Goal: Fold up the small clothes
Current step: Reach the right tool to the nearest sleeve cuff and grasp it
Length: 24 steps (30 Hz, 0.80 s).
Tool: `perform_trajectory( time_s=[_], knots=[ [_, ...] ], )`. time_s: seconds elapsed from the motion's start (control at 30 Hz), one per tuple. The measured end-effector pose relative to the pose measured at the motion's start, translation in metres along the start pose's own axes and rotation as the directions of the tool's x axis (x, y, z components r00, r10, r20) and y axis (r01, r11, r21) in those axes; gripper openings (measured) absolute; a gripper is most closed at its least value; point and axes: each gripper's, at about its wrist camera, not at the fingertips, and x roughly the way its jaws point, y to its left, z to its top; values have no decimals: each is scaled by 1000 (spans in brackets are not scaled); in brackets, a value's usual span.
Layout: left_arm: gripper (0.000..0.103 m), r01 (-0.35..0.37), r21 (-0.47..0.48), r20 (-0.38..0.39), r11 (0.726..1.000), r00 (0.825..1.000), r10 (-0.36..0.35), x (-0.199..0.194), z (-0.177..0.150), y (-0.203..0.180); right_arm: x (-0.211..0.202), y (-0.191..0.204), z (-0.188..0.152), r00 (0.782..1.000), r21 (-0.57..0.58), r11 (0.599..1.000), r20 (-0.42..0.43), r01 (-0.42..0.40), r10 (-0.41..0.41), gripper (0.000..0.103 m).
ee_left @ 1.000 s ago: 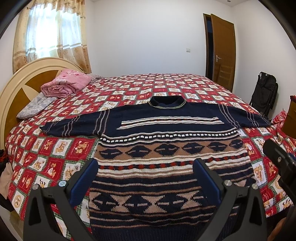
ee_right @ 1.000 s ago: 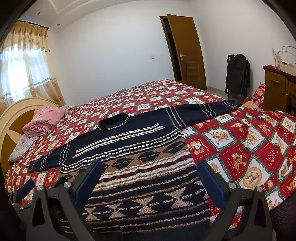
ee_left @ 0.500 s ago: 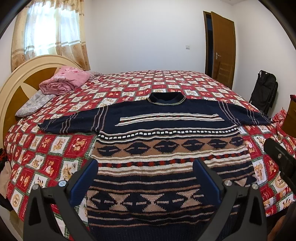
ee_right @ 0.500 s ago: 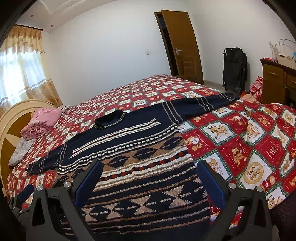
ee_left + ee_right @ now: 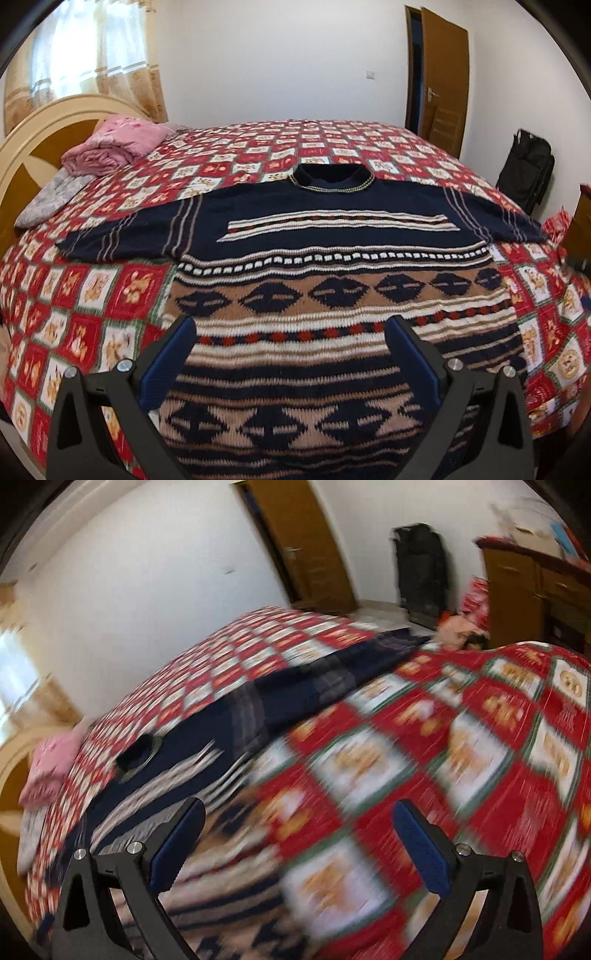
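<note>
Left view: whole sweater (image 5: 332,266) flat; right view: wooden dresser (image 5: 532,587).

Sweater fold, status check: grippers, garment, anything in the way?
Left gripper open, empty, above hem. Right gripper open, empty, view blurred. Sweater flat on bedspread, sleeves out, unfolded. Nothing on it.

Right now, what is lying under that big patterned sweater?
The sweater lies spread flat on a red checked bedspread, which shows all around it. Whatever is beneath the bedspread is covered, and so is the patch directly under the sweater.
</note>
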Motion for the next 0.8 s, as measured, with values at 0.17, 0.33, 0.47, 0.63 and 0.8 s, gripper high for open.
perform_trajectory(
  time_s=[0.17, 0.33, 0.47, 0.63, 0.8],
  knots=[
    [103, 23, 40, -33, 999, 999, -22, 23, 14, -12, 69, -54, 90, 994, 76, 991, -7, 113, -112, 91],
    [103, 53, 40, -37, 998, 998, -52, 40, 31, -19, 155, -107, 150, 978, 183, 964, -113, 195, -176, 74],
    [103, 65, 27, -33, 998, 997, -64, 52, 48, -24, 202, -126, 168, 957, 234, 934, -169, 270, -235, 74],
    [103, 65, 18, -61, 998, 996, -64, 73, 65, -32, 240, -120, 192, 927, 193, 911, -167, 364, -336, 74],
    [103, 60, 6, -72, 998, 996, -60, 84, 69, -33, 259, -114, 200, 886, 128, 881, -155, 456, -436, 68]
  ],
)
